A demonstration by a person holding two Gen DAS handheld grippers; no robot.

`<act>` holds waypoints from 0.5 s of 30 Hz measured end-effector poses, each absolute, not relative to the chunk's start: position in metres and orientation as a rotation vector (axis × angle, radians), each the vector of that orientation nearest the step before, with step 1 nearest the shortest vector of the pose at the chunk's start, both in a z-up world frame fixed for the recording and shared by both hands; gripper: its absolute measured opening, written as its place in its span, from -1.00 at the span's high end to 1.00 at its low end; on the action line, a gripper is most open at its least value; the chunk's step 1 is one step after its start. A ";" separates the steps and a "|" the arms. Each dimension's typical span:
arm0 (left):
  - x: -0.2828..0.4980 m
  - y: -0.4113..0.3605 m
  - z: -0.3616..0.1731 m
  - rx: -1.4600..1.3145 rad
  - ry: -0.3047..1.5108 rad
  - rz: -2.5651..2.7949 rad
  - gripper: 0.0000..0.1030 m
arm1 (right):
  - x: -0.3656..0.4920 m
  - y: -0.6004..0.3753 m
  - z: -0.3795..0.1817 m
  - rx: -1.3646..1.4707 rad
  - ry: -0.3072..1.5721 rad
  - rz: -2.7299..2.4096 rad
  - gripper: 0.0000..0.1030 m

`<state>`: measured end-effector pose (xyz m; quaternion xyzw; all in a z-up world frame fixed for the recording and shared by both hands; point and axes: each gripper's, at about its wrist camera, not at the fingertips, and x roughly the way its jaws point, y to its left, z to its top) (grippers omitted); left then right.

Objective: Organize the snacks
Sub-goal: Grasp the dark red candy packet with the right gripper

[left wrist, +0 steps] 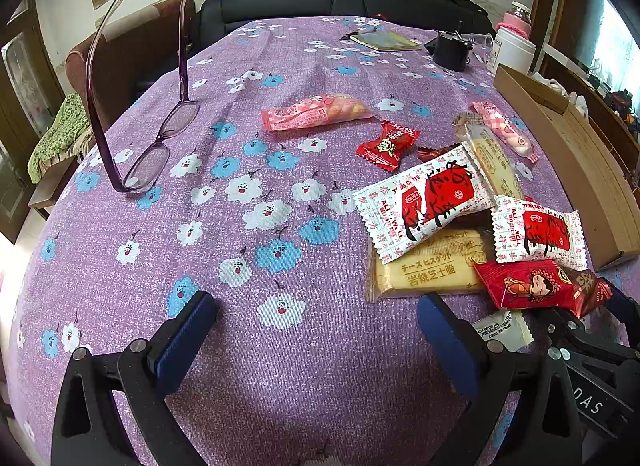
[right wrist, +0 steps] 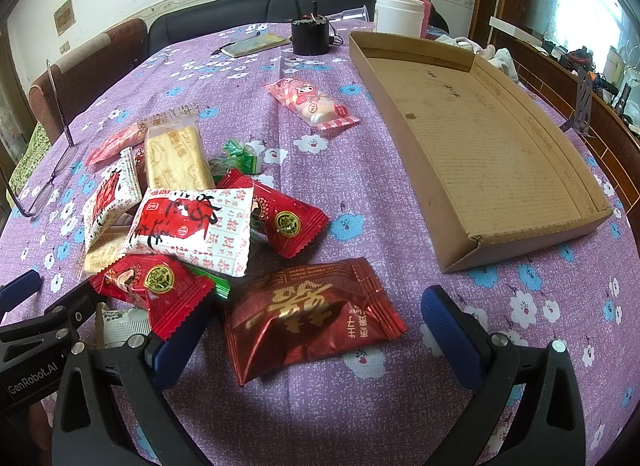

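Living rm w/ black sofa (right wrist: 224, 13) at far end; table under purple floral cloth (left wrist: 280, 366). Snack packets in a loose heap centre-left: white-and-red wrappers (right wrist: 192, 225), pale biscuit pack (right wrist: 176, 157), dark red foil packet (right wrist: 308, 314) nearest. Shallow brown cardboard tray (right wrist: 480, 145) on right, bare inside. Purple-framed glasses (left wrist: 152, 153) far left. Left gripper (left wrist: 316, 330) & right gripper (right wrist: 316, 330) both spread wide, holding nothing; right one straddles the foil packet, prob. not touching.
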<state>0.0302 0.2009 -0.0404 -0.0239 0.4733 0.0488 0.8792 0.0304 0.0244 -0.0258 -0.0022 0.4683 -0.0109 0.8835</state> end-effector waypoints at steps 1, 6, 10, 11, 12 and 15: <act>0.030 0.201 -0.040 -0.049 0.987 0.102 -0.99 | 0.030 0.025 -0.026 -0.007 0.976 -0.020 -0.99; 0.031 0.201 -0.040 -0.050 0.987 0.102 -0.99 | 0.028 0.022 -0.025 -0.073 1.009 0.125 -1.00; 0.030 0.201 -0.040 -0.050 0.986 0.102 -0.99 | 0.017 0.015 -0.024 -0.157 1.026 0.312 -1.00; 0.031 0.202 -0.040 -0.050 0.986 0.102 -0.99 | 0.013 0.009 -0.022 -0.153 1.033 0.342 -1.00; 0.031 0.201 -0.040 -0.050 0.987 0.102 -0.99 | 0.009 0.004 -0.019 -0.141 1.030 0.363 -1.00; 0.031 0.201 -0.040 -0.050 0.987 0.102 -0.99 | -0.001 -0.015 -0.004 -0.081 0.991 0.419 -1.00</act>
